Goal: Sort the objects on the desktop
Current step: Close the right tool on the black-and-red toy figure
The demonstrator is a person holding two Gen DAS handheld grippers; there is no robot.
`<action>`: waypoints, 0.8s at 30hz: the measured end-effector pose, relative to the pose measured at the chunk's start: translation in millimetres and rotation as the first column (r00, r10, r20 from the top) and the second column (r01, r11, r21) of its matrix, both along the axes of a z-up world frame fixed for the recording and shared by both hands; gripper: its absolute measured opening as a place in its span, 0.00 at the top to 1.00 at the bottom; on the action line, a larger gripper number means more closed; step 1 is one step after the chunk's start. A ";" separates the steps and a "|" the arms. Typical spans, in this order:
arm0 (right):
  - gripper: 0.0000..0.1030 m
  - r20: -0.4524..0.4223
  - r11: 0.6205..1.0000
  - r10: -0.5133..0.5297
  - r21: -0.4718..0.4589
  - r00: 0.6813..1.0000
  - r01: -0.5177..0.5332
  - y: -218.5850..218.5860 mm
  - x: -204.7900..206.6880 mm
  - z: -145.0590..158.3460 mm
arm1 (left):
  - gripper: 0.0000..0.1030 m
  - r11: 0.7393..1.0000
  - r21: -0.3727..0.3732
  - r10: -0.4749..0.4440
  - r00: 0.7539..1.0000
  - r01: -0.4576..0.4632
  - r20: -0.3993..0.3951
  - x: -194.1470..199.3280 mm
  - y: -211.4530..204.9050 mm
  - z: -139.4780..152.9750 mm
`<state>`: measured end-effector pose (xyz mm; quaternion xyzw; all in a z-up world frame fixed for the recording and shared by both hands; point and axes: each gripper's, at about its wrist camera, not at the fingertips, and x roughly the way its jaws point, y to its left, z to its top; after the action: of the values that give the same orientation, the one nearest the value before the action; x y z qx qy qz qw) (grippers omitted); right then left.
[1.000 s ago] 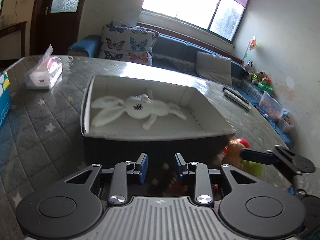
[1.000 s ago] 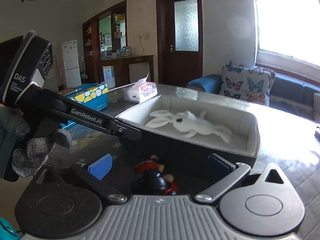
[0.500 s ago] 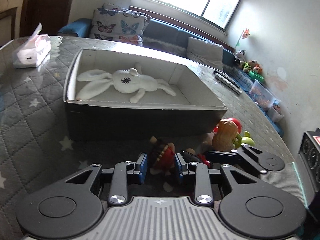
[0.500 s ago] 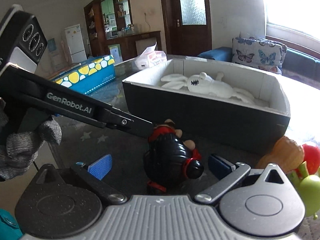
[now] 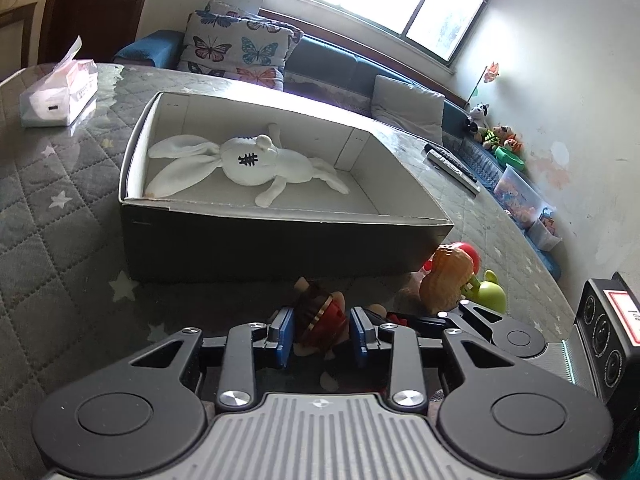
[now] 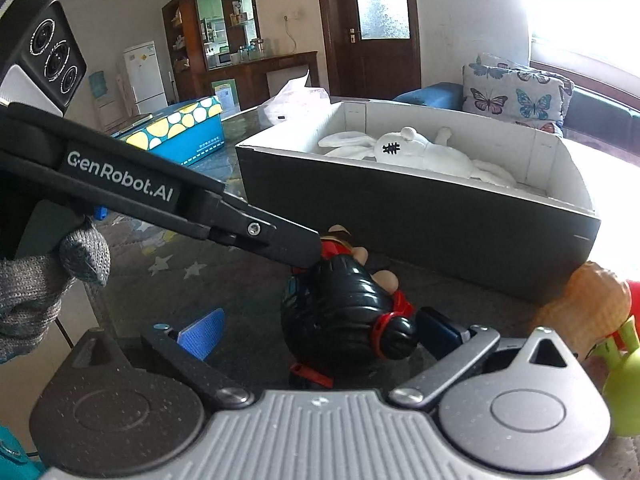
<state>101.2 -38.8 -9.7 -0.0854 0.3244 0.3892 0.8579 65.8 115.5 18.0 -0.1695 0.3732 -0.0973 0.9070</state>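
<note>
A small doll with black hair and a red outfit lies on the quilted table in front of a dark box. My left gripper has its blue pads on both sides of the doll, shut on it. My right gripper is open, with the doll's head between its fingers. A white plush rabbit lies inside the box and also shows in the right wrist view.
A peanut-shaped toy with red and green pieces lies right of the doll. A tissue pack sits far left. A blue dotted box stands at the table's left side. Remotes lie far right.
Both grippers dropped from above the box toward the table in front of it. The left gripper closed in around the doll; the right gripper came up behind the doll's head.
</note>
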 end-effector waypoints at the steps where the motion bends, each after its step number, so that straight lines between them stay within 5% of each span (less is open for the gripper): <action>1: 0.06 0.000 1.000 0.000 -0.002 1.000 0.000 0.2 0.2 0.0 | 0.67 1.000 -0.004 0.002 1.000 -0.002 -0.004 -0.4 0.4 -0.6; 10: 0.16 0.010 1.000 -0.021 -0.016 1.000 0.021 -0.4 0.5 0.4 | 0.65 0.971 -0.208 0.101 0.990 -0.118 -0.094 5.1 13.5 -12.7; 24: 0.36 -0.010 0.998 -0.054 -0.013 0.998 0.054 -6.7 5.9 -1.2 | 0.59 0.905 -0.348 0.193 0.965 -0.245 -0.177 13.9 22.7 -27.1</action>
<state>107.1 -45.5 -10.9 -0.0799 0.3334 0.3641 0.8660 79.6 138.2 -9.2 -0.3830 0.3888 -0.0508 0.8364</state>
